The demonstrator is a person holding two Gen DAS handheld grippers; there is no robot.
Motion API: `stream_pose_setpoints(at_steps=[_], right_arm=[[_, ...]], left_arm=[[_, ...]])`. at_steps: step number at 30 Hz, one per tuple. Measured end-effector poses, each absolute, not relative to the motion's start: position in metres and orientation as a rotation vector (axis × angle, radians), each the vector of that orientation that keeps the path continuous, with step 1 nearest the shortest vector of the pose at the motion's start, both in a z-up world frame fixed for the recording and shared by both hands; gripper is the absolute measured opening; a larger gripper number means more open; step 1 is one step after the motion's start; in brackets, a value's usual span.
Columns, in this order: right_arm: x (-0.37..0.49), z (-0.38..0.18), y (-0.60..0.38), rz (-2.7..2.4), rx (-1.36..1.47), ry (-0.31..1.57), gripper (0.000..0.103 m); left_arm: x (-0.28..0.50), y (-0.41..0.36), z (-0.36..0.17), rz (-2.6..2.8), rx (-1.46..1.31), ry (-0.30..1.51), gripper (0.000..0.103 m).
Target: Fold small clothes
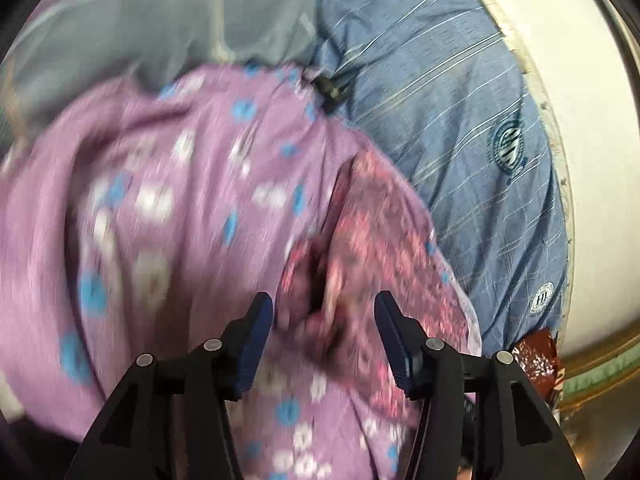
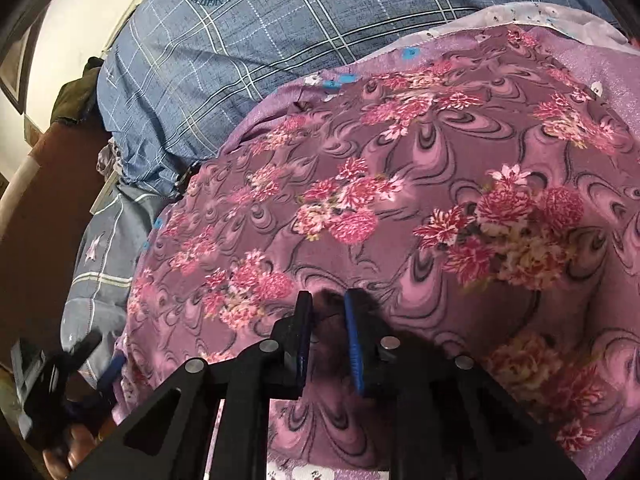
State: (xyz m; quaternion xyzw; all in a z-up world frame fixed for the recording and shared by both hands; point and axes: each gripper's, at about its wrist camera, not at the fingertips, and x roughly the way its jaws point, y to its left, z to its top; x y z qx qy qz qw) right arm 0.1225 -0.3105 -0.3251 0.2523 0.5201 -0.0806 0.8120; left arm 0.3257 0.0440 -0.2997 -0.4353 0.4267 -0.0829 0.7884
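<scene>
The garment point(image 2: 400, 184), mauve with pink flowers, is being spread over a blue checked bedsheet point(image 2: 248, 40), and all positions below are being given relative to it.

Right claw point(image 2: 328, 312): it is being held low at the garment's near edge, its jaws almost closed with only a narrow gap between them. Whether cloth is being pinched in that gap cannot be told, as the spot is in shadow. The placing is judged to suit gripping an edge for a fold.

Left claw point(image 1: 324, 312): its jaws are being held wide apart and nothing is being gripped. It is being hovered over a raised fold of the garment, beside a lilac cloth with blue and white spots point(image 1: 160, 200) lying partly under the garment. This view is blurred, so detail is limited.

The carrying surface is judged to be a bed. Beyond the garment, past the bedsheet, a pale wall point(image 1: 592, 120) is being seen.
</scene>
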Motion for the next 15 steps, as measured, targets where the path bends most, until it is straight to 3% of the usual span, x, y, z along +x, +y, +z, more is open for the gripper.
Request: stream_pose_setpoints(at_steps=[2, 6, 13, 15], right_arm=[[0.12, -0.324, -0.314, -0.163, 0.562, 1.11, 0.018], [0.111, -0.324, -0.321, -0.138, 0.619, 1.109, 0.018], [0.108, -0.324, -0.328, -0.081, 0.633, 1.131, 0.018], [0.108, -0.324, -0.328, -0.073, 0.635, 1.136, 0.018]], left_arm=[[0.325, 0.032, -0.311, -0.178, -0.975, 0.99, 0.059], [0.334, 0.01, -0.331, -0.203, -1.092, 1.093, 0.06], [0.369, -0.002, -0.336, -0.12, -1.07, 0.927, 0.058], [0.372, -0.005, -0.337, -0.125, -1.059, 0.92, 0.053]])
